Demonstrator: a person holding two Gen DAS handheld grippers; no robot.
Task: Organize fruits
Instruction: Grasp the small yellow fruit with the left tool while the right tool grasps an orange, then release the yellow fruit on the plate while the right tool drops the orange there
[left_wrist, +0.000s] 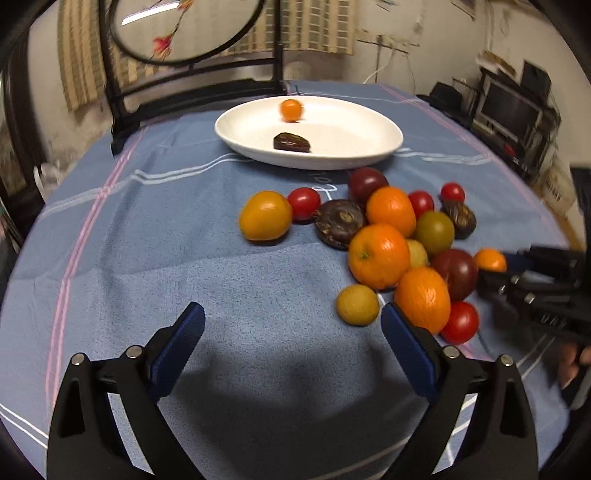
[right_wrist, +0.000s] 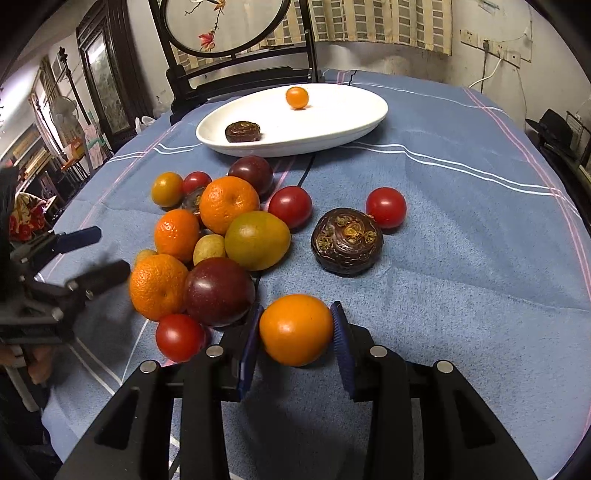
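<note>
Two pieces already lie in the white plate, far ahead of both pairs of fingers: a small orange fruit near its far rim and a dark brown, flat, wrinkled one near its near edge. Between the plate and the fingers a heap of fruit lies on the blue cloth that covers the bench: glossy red tomatoes, pitted oranges, dark purple plums, small dull yellow ones and a green-yellow one.

The right gripper has its blue-padded fingers closed on an orange tomato, smooth and shiny, a pad against each flank. Just left of those fingers sit a dark plum and a red tomato; ahead and a little right sits a dark brown fruit with curled tan markings on top, a red tomato touching its far side.

The left gripper has its fingers spread wide with nothing between them, only cloth. Just ahead of its right finger lie a small yellow fruit and an orange. Dark handwriting shows on the cloth beside the plate, too blurred to read; raised letters on the right gripper's body, seen from the left wrist, are also unreadable.
</note>
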